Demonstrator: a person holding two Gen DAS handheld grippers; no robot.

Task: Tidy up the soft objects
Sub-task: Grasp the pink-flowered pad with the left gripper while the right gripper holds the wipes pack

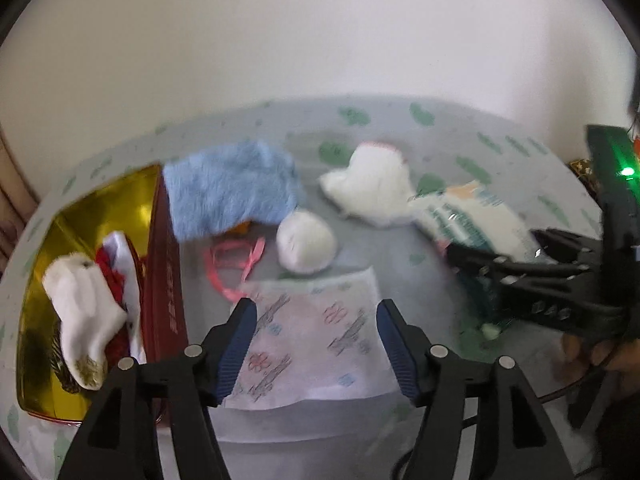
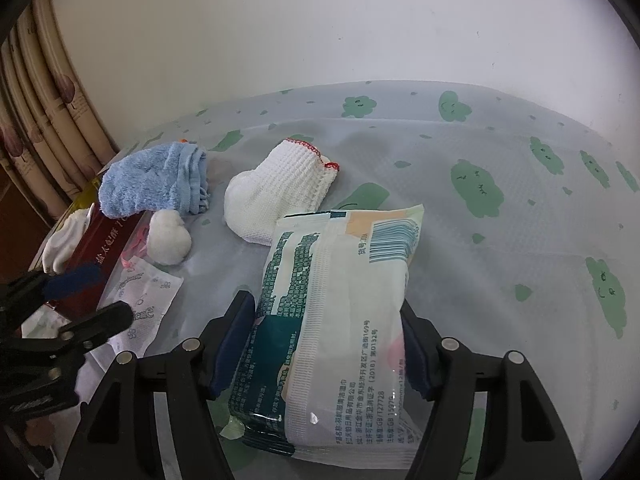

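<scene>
Pale tablecloth [image 2: 500, 240] with green clouds, fluffy blue cloth [image 1: 228, 192], gold-lined red box [image 1: 164, 272], white sock [image 2: 276, 196] red-trimmed

- Bench [image 2: 500, 240]: covered with a pale sheet printed with green cloud figures.
- Blue fluffy cloth [image 2: 152, 184]: far left, one edge overlapping the red and gold box [image 1: 164, 280].
- White knitted sock [image 2: 276, 188], red-trimmed: mid bench.
- White fluffy ball [image 2: 168, 240]: just beside the blue cloth.
- Flat patterned sachet [image 1: 320, 332]: near edge.
- Pink ribbon [image 1: 232, 260]: between box and ball.
</scene>
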